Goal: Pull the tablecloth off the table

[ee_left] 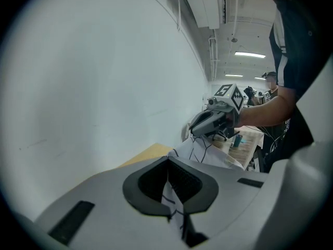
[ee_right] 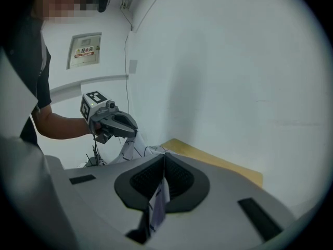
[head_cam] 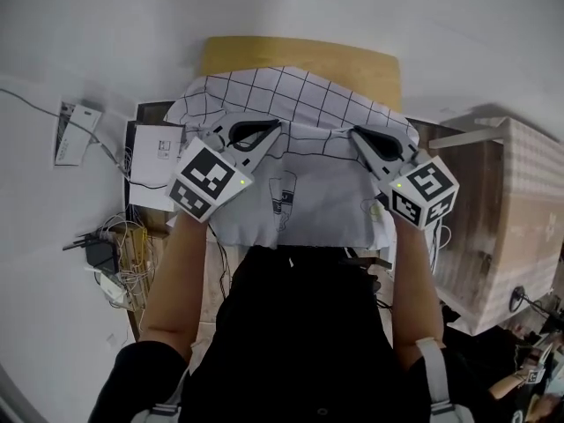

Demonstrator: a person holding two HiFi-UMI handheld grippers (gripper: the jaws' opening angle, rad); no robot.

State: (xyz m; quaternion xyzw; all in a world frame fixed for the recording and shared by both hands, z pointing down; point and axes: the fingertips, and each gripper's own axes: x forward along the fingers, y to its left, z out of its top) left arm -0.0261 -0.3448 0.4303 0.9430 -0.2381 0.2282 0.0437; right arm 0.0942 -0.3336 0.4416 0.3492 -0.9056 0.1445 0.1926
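Left tool [head_cam: 271,129], right tool [head_cam: 358,135] — each clamps the tablecloth [head_cam: 310,199].

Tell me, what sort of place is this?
Probably an indoor lab or workshop rather than a home: a small wooden table stands against a bare white wall, cables lie tangled on the floor, and strip lights run along an industrial-looking ceiling.

Two grippers: the left gripper [head_cam: 275,127] and the right gripper [head_cam: 357,134], each with one cube, so two: left cube [head_cam: 209,180], right cube [head_cam: 423,190]. One tablecloth [head_cam: 300,104] is pinched in both, over one table [head_cam: 264,53] ahead of them. Two forearms behind: left forearm [head_cam: 176,271], right forearm [head_cam: 414,280]. Left of the left gripper lie two papers, near paper [head_cam: 156,152] and far paper [head_cam: 77,133], and one cable tangle [head_cam: 123,245]. Right of the right gripper stands one box [head_cam: 529,210]
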